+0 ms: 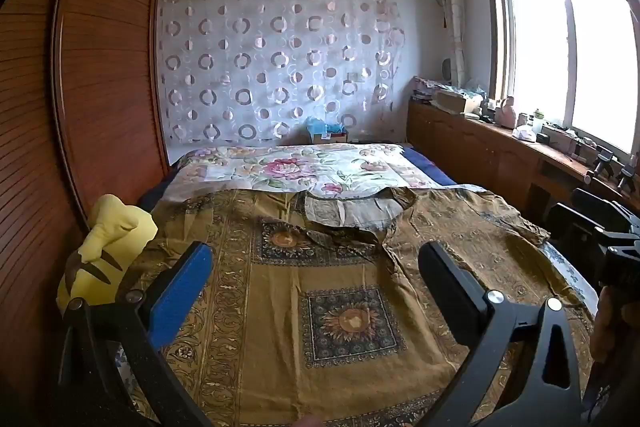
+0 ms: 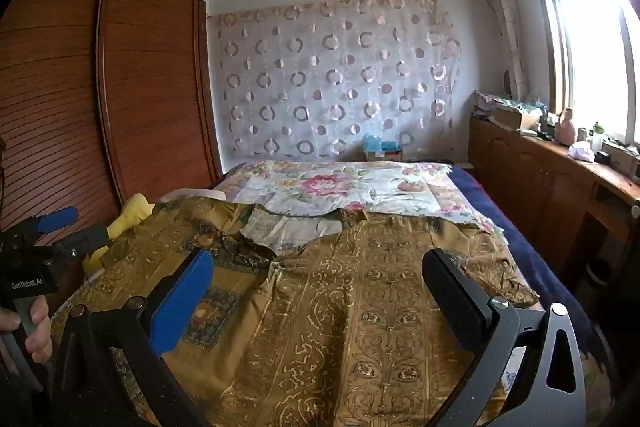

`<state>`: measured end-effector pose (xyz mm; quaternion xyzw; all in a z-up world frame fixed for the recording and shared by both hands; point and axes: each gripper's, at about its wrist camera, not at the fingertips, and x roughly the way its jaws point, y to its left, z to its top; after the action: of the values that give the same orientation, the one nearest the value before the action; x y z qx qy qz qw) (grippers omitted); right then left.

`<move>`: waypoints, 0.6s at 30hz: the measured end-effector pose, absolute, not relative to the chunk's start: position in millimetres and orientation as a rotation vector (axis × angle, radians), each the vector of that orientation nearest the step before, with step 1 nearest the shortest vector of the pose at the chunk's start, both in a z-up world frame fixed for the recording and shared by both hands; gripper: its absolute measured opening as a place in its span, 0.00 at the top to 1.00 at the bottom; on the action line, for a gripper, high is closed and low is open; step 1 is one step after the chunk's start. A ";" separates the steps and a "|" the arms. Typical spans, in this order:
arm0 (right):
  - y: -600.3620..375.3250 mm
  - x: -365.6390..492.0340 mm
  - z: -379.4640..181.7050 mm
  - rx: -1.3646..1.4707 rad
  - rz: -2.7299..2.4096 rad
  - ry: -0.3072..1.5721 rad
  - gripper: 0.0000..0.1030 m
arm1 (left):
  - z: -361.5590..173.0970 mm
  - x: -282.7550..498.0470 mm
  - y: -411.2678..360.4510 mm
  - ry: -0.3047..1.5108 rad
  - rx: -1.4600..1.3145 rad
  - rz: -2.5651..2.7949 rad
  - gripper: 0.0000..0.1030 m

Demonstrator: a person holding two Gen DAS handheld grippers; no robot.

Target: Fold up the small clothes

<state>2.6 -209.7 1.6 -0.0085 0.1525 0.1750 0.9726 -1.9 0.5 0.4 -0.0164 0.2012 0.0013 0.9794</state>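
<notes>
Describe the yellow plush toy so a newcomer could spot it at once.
Start at the bed, spread with a brown patterned garment. At its left edge, against the wooden wardrobe, lies the yellow plush toy. It alone is plain bright yellow with brown stripes.

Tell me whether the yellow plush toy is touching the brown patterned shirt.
Touching. In the left wrist view the yellow plush toy lies against the brown patterned shirt at its left edge, with no gap between them.

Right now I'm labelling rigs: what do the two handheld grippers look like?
Both match: the left gripper and right gripper have black angular frames with silver pivot bolts, one blue ribbed pad, one black textured pad. The left one's black body reads "GenRobot.AI" in white.
</notes>
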 end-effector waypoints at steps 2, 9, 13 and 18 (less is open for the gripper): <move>-209.3 2.5 1.0 -0.016 0.357 0.311 0.00 | 0.4 -2.7 1.1 0.406 -0.033 0.002 0.00; -210.0 1.6 4.6 -0.018 0.356 0.306 0.00 | 0.5 -1.0 -0.1 0.409 -0.025 0.010 0.00; -210.1 -0.3 3.7 -0.015 0.355 0.300 0.00 | 0.2 -0.4 0.0 0.410 -0.023 0.011 0.00; -210.3 1.1 2.6 -0.014 0.353 0.304 0.00 | 0.3 0.2 1.0 0.408 -0.023 0.009 0.00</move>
<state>1.1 -210.3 2.6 -0.0070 0.1507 0.1751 0.9729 0.2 1.0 0.3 -0.0113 0.2025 0.0045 0.9792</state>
